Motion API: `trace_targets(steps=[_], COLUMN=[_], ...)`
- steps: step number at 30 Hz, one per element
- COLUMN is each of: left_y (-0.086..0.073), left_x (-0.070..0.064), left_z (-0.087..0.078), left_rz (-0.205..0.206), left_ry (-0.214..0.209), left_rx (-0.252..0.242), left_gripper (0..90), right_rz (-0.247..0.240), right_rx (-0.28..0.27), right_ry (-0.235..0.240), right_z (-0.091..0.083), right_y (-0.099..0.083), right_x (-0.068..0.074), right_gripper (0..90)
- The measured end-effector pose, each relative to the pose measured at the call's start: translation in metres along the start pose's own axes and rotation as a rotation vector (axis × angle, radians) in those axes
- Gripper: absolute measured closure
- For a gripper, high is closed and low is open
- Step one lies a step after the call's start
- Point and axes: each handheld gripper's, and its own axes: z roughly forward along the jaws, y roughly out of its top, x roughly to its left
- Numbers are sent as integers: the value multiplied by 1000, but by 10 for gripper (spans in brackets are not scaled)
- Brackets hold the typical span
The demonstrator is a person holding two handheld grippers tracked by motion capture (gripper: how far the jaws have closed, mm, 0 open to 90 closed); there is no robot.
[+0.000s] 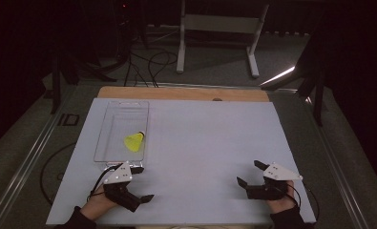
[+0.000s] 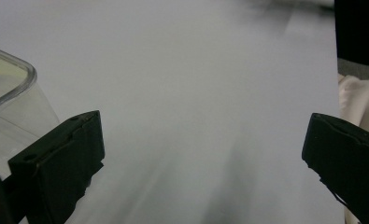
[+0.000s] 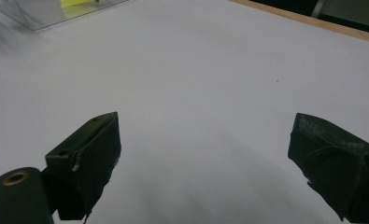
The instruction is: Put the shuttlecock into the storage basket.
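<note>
Both grippers sit at the near edge of the white table top [image 1: 200,143], each held in a person's hand. Left gripper [image 1: 141,183]: jaws spread wide, nothing between them, its grey plate uppermost; it rests just short of the near end of the clear plastic tray [image 1: 105,143]. The left gripper view shows a rounded corner of that tray [image 2: 14,88] close beside one jaw, with bare table surface between the jaws. Right gripper [image 1: 248,172]: jaws likewise spread wide and empty, set near the right edge of the table top, well apart from the tray. Farther out, the tray lies lengthwise on the left half of the table top. A yellow shuttlecock [image 1: 134,141] lies inside it, toward the near right part. Beyond the table top, a wooden edge [image 1: 183,93], then floor cables.
</note>
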Motion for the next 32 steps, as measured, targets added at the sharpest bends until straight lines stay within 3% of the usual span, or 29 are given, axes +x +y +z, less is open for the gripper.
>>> trace_targets(steps=[11, 22, 32], left_y=[-3, -2, -2], left_x=[4, 1, -1], left_z=[0, 2, 5], left_rz=[-43, -37, -26], left_ry=[-6, 20, 3], left_rx=[-38, -71, -59], left_gripper=[0, 1, 0], right_rz=[4, 6, 4], right_rx=[9, 15, 19], right_ry=[9, 15, 13], right_z=[2, 3, 3], right_y=[-1, -2, -2], right_x=[0, -1, 0], right_gripper=[96, 96, 96])
